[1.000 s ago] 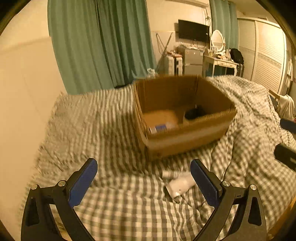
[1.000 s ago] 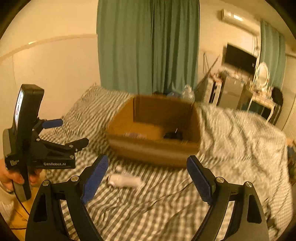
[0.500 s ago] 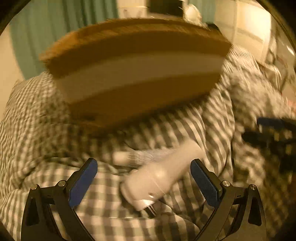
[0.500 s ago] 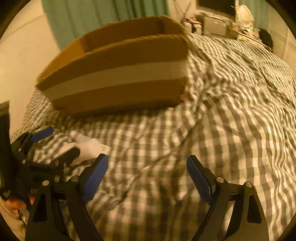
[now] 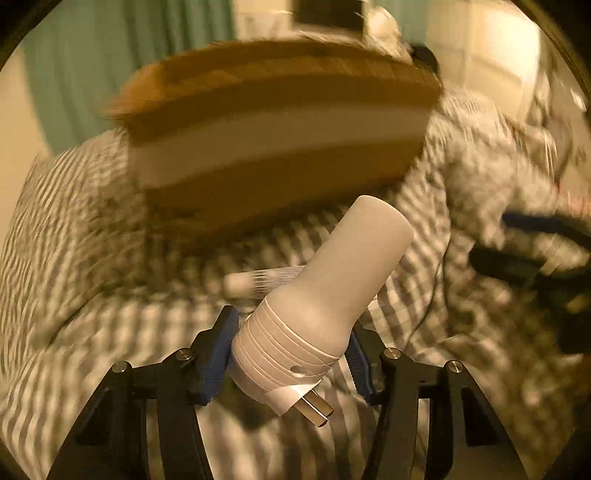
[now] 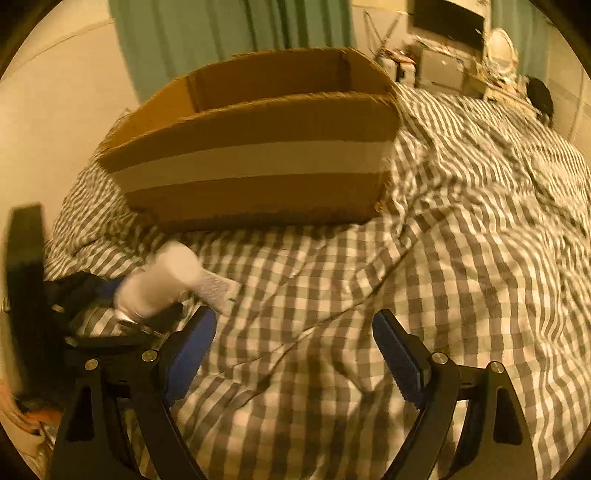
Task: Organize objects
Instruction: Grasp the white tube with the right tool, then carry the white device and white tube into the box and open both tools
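Note:
My left gripper (image 5: 290, 354) is shut on a white plug-in device (image 5: 325, 295) with two metal prongs, holding it by its ribbed base just above the checked bedspread. It also shows in the right wrist view (image 6: 159, 284), at the left, held by the left gripper (image 6: 122, 317). A white tube (image 5: 258, 282) lies on the bedspread behind it. The open cardboard box (image 6: 255, 147) stands on the bed beyond both grippers. My right gripper (image 6: 295, 354) is open and empty above the bedspread in front of the box.
The checked bedspread (image 6: 461, 240) is rumpled, with folds to the right of the box. A thin cable (image 6: 332, 314) runs across it between the right fingers. Green curtains (image 6: 229, 33) and a wall stand behind the bed; furniture stands at the far right.
My left gripper has closed on the white plug-in device and lifted it slightly. Both grippers came down close to the bed in front of the box.

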`<state>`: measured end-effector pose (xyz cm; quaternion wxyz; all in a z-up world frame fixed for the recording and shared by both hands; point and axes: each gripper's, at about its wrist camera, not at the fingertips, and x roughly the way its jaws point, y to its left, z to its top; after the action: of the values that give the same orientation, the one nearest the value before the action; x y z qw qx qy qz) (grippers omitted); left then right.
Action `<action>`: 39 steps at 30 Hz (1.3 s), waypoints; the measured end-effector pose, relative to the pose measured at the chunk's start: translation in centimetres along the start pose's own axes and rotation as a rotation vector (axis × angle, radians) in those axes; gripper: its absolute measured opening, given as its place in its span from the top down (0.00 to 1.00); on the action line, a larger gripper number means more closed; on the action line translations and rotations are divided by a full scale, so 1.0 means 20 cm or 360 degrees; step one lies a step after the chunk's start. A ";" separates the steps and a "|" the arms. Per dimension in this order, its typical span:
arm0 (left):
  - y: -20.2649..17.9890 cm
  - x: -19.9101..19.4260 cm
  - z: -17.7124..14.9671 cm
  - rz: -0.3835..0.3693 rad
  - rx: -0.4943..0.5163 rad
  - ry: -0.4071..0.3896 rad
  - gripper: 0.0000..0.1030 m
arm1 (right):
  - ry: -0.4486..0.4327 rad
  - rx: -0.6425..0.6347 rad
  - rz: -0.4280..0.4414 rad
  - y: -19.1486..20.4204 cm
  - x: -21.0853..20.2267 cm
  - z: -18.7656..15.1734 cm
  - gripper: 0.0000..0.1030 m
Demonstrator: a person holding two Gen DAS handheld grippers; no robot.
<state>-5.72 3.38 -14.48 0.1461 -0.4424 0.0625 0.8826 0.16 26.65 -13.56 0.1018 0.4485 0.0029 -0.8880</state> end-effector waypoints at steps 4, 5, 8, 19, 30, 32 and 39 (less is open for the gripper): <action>0.16 -0.22 0.01 0.0103 -0.0141 -0.0057 0.45 | -0.0081 -0.0102 0.0058 0.08 -0.06 0.00 0.16; 0.19 -0.26 0.01 0.0134 -0.0160 -0.0061 0.45 | -0.0100 -0.0123 0.0064 0.10 -0.07 0.01 0.16; 0.26 -0.35 -0.02 0.0217 -0.0206 -0.0092 0.45 | -0.0113 -0.0213 0.0113 0.18 -0.07 0.04 0.16; 0.49 -0.15 -0.04 0.0247 -0.0380 -0.0032 0.45 | 0.0120 -0.0569 0.0168 0.53 0.45 0.14 0.23; 0.52 -0.13 -0.04 0.0095 -0.0493 -0.0040 0.45 | 0.0158 -0.0572 0.0183 0.55 0.60 0.11 0.77; 0.48 -0.15 -0.06 0.0046 -0.0478 -0.0047 0.45 | 0.0188 -0.0587 0.0175 0.55 0.58 0.09 0.77; 0.31 -0.20 -0.09 0.0021 -0.0362 -0.0040 0.45 | 0.0213 -0.0621 0.0136 0.55 0.37 -0.02 0.77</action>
<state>-3.95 -3.84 -12.45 0.0900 -0.4446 -0.0368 0.8905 -1.84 14.58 -18.75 0.2237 0.4781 0.1624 -0.8336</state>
